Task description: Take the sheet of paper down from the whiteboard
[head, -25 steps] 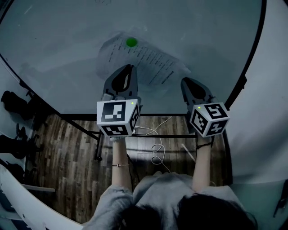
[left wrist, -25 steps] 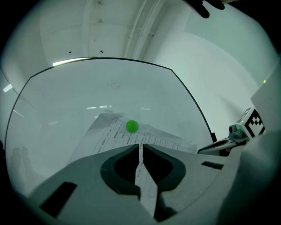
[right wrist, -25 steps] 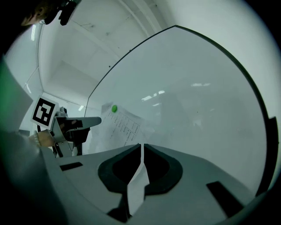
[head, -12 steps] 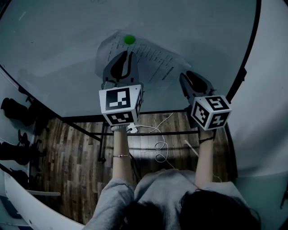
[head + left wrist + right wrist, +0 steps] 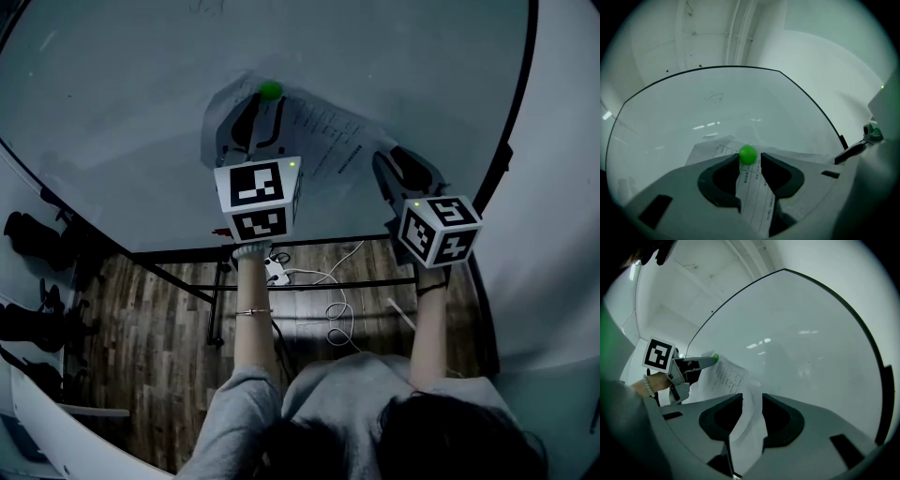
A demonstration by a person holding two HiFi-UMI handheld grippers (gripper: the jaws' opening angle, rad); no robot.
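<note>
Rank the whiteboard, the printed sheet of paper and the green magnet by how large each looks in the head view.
Largest to smallest:
1. black-framed white whiteboard
2. white printed sheet of paper
3. small round green magnet
None look alike.

White cable (image 5: 328, 309) (coiled) on dark wood floor (image 5: 159, 356)
</note>
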